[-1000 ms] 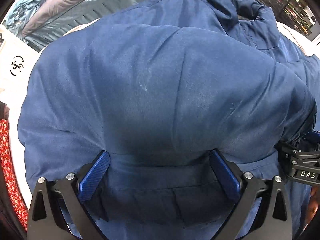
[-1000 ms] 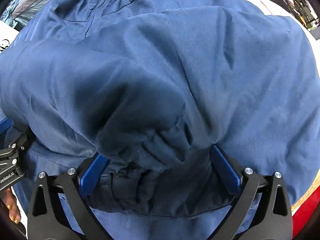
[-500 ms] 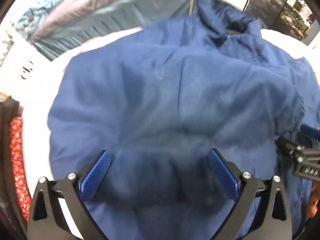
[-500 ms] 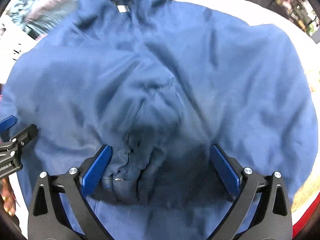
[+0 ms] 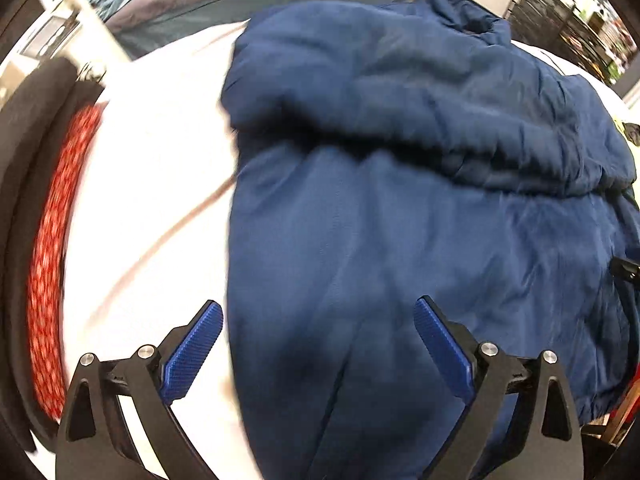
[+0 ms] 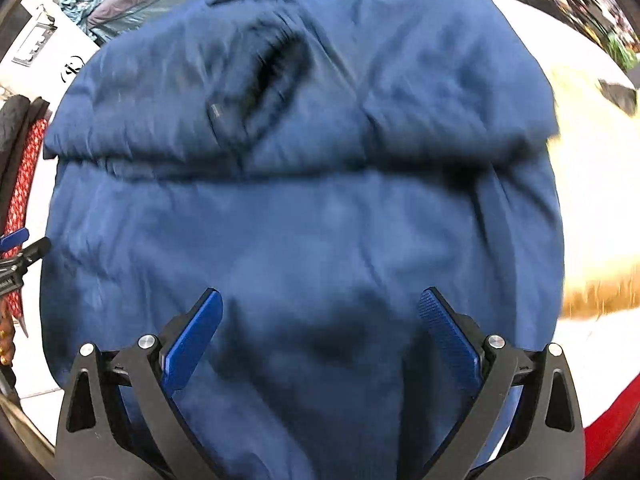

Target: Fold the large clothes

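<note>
A large navy blue jacket (image 5: 400, 208) lies on a white surface (image 5: 160, 168), its sleeves folded across the chest and its collar at the far end. It also fills the right wrist view (image 6: 304, 208). My left gripper (image 5: 318, 344) is open above the jacket's near left part, holding nothing. My right gripper (image 6: 320, 336) is open above the jacket's near middle, holding nothing. The left gripper's tip shows at the left edge of the right wrist view (image 6: 16, 252).
A grey and teal padded garment (image 5: 248, 4) lies beyond the jacket. A red patterned cloth (image 5: 52, 248) and dark fabric (image 5: 28, 128) lie at the left. A black wire rack (image 5: 560, 12) stands far right. A tan patch (image 6: 592, 200) lies at the right.
Both grippers have pulled back and up from the jacket, which now lies flat with its sleeves folded across. The sleeve cuff between the right jaws has been let go.
</note>
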A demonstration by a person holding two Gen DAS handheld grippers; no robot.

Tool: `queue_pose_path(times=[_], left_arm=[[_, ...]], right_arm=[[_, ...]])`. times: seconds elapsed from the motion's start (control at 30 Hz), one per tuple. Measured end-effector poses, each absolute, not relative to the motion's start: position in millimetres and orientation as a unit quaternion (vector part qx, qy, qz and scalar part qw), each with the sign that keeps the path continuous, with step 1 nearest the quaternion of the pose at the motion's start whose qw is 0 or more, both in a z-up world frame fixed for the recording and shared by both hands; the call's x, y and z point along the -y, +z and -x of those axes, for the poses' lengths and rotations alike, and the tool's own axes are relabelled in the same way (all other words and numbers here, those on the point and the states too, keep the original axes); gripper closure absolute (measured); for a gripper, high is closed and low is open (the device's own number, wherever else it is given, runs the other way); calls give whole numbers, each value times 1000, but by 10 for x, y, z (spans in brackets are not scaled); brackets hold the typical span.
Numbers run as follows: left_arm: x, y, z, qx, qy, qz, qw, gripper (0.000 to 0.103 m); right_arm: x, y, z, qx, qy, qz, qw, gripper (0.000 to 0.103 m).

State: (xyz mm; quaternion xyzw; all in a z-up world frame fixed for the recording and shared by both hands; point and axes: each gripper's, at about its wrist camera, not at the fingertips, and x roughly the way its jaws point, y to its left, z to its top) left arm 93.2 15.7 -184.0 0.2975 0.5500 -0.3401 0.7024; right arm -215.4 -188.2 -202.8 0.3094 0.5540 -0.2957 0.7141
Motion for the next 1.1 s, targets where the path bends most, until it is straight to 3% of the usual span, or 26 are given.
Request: queue_pose_path(times=[0.23, 0.53, 0.8, 0.97, 1.1], left_arm=[[-767, -1854, -1036, -574, -331, -284, 693, 26], [-1334, -1892, -1189, -609, -330, -231, 683, 27], [-1578, -2082, -956, -641, -373, -193, 643, 27], [-1650, -2208, -799, -655, -369, -155, 642, 27], [-1732, -2213, -843, -662, -371, -129, 638, 27]], right_arm=[[1799, -1913, 2796, -533, -308, -331, 715, 5], [1801, -1885, 3709, -503, -339, -389, 694, 5], [1728, -2151, 4004, -489, -292, -469, 675, 5], [1478, -2428, 4071, -504, -242, -506, 657, 18], [1358, -2541, 4007, -504, -226, -522, 651, 18]])
